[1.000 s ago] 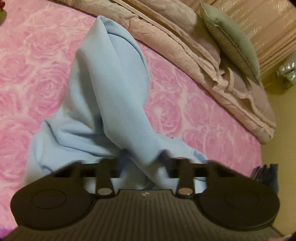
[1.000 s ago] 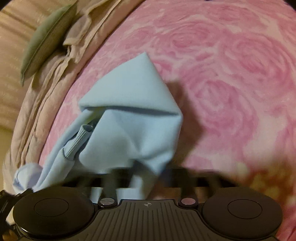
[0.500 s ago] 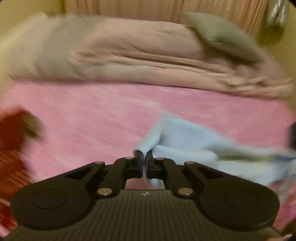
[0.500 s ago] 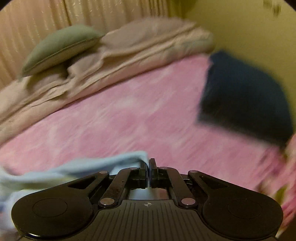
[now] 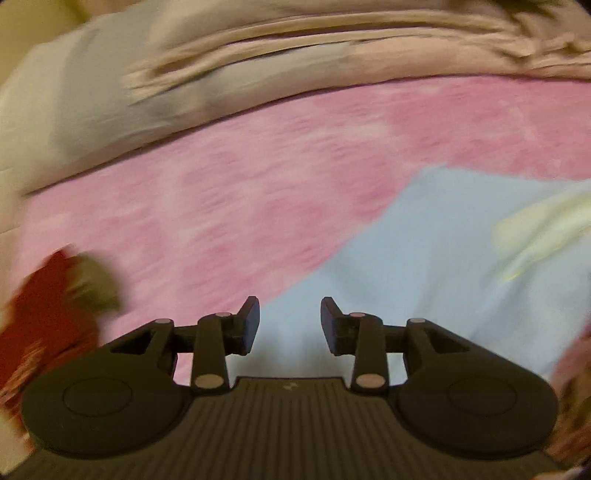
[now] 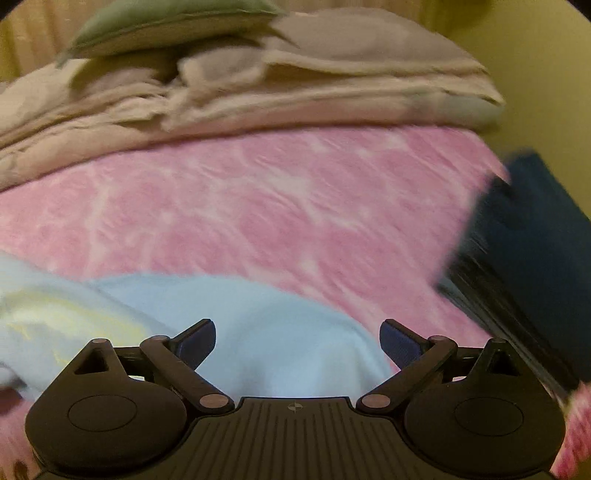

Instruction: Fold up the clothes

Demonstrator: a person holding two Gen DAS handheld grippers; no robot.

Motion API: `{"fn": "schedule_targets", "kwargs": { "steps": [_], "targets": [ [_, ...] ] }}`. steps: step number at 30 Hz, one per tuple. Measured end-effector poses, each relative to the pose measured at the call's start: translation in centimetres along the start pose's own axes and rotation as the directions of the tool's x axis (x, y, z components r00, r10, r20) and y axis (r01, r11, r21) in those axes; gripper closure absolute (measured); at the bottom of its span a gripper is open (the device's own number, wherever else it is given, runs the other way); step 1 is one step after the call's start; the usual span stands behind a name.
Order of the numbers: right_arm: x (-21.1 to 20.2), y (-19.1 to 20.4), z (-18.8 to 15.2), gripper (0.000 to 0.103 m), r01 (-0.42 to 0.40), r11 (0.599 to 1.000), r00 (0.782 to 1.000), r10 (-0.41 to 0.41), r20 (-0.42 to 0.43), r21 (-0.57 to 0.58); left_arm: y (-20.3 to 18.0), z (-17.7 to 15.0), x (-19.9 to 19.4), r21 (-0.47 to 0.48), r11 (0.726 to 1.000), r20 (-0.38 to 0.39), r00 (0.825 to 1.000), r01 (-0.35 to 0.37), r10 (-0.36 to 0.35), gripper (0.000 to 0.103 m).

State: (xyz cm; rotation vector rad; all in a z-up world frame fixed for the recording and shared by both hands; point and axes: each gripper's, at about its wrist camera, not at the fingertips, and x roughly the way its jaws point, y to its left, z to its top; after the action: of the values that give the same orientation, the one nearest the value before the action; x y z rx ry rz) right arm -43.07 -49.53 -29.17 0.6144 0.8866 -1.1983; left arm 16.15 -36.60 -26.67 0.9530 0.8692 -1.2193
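Garment: a light blue garment [image 5: 424, 280] lies spread on the pink rose-print bedspread [image 5: 258, 184], a pale yellow patch [image 5: 535, 229] on it; blur hides its hems.
Lie from fingers: it runs under and ahead of both grippers, spreading rightward from the left gripper [image 5: 290, 321] and leftward from the right gripper [image 6: 297, 339], so its long axis seems to run side to side between them.
Left fingers: parted moderately, holding nothing.
Right fingers: spread wide, holding nothing.
Nearer hand: neither clearly; each hovers at an edge.
Surface: soft, likely to let cloth drag.
Room: beige folded bedding [image 6: 295, 92] and a green pillow [image 6: 166, 22] beyond; a dark blue stack [image 6: 524, 258] to the right; something red [image 5: 48, 314] to the left.
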Motion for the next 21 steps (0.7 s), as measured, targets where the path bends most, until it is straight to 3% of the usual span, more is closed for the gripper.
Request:
{"fn": "schedule_targets", "kwargs": {
  "steps": [2,6,9,15,17,19,20,21],
  "targets": [
    [2.2,2.0,2.4,0.005,-0.056,0.998,0.998,0.056,0.002,-0.039,-2.1,2.6,1.9,0.022,0.996,0.027,0.996,0.084,-0.085,0.066],
    [7.4,5.8,6.2,0.007,-0.170,0.976,0.985,0.166,-0.041,-0.136,-6.3,7.3,6.0,0.080,0.971,0.051,0.972,0.223,-0.228,0.061],
    [10.6,8.1,6.7,0.017,-0.260,0.939,0.964,0.239,-0.118,-0.225,-8.8,9.4,9.0,0.128,0.954,0.037,0.960,0.269,-0.276,0.059],
    [15.9,11.5,6.1,0.016,-0.433,0.830,0.895,0.348,-0.279,-0.351,-9.7,10.6,14.2,0.188,0.912,-0.028,0.930,0.365,-0.367,0.052],
    [17.1,11.4,5.3,0.017,-0.478,0.802,0.867,0.367,-0.337,-0.357,-9.2,10.4,15.6,0.177,0.896,-0.053,0.913,0.408,-0.405,0.051],
    [17.4,11.5,4.3,0.017,-0.509,0.778,0.848,0.381,-0.368,-0.368,-8.9,9.6,16.8,0.148,0.872,-0.106,0.884,0.467,-0.456,0.052],
    [17.5,11.6,3.8,0.025,-0.525,0.765,0.838,0.387,-0.384,-0.373,-8.9,9.0,17.1,0.148,0.861,-0.123,0.873,0.487,-0.472,0.055],
    [17.3,11.7,3.6,0.057,-0.528,0.756,0.837,0.385,-0.389,-0.386,-9.2,8.4,17.2,0.178,0.857,-0.116,0.876,0.483,-0.469,0.058]
  ]
}}
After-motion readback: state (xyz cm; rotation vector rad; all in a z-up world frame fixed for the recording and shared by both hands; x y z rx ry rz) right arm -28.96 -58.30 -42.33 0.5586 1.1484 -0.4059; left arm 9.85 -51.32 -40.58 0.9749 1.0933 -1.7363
